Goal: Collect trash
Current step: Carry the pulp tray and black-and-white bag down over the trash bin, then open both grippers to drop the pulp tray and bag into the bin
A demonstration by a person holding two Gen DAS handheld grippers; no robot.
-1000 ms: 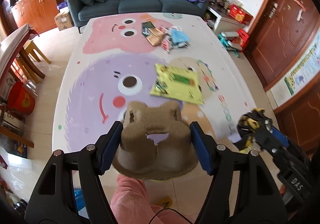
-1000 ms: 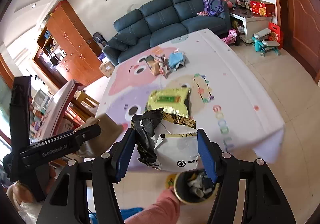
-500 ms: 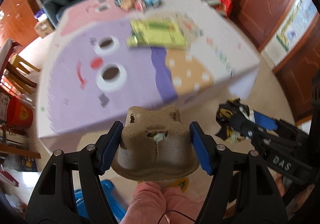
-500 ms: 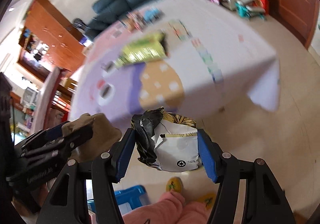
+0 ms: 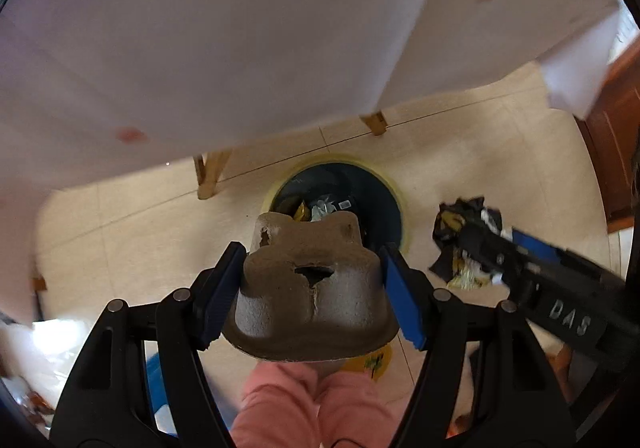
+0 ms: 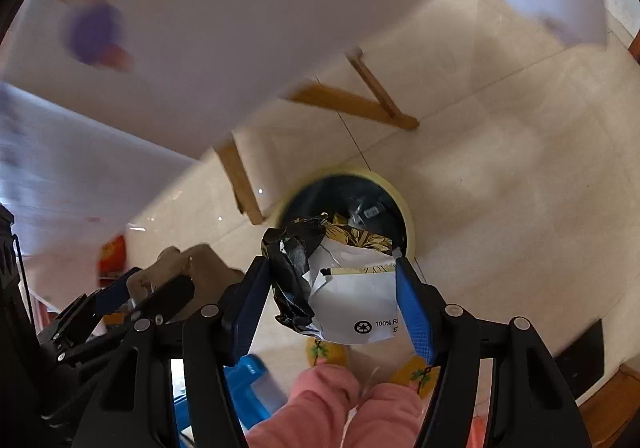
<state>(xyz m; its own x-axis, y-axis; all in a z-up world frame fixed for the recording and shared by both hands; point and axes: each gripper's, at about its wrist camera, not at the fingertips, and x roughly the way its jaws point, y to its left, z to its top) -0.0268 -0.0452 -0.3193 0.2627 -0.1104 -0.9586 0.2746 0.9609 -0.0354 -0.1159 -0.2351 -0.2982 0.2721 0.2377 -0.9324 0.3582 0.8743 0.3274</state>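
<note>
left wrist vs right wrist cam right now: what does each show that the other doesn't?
Left wrist only: the top of the brown pulp tray, with its torn hole, held between the left gripper's jaws.

Right wrist only: the recycling mark and "100%" print on the crumpled wrapper held in the right gripper.

Both: the trash bin on the tiled floor with trash already inside, the white tablecloth hanging above, wooden table legs, pink-clad legs, and each other's gripper and load from the side.
</note>
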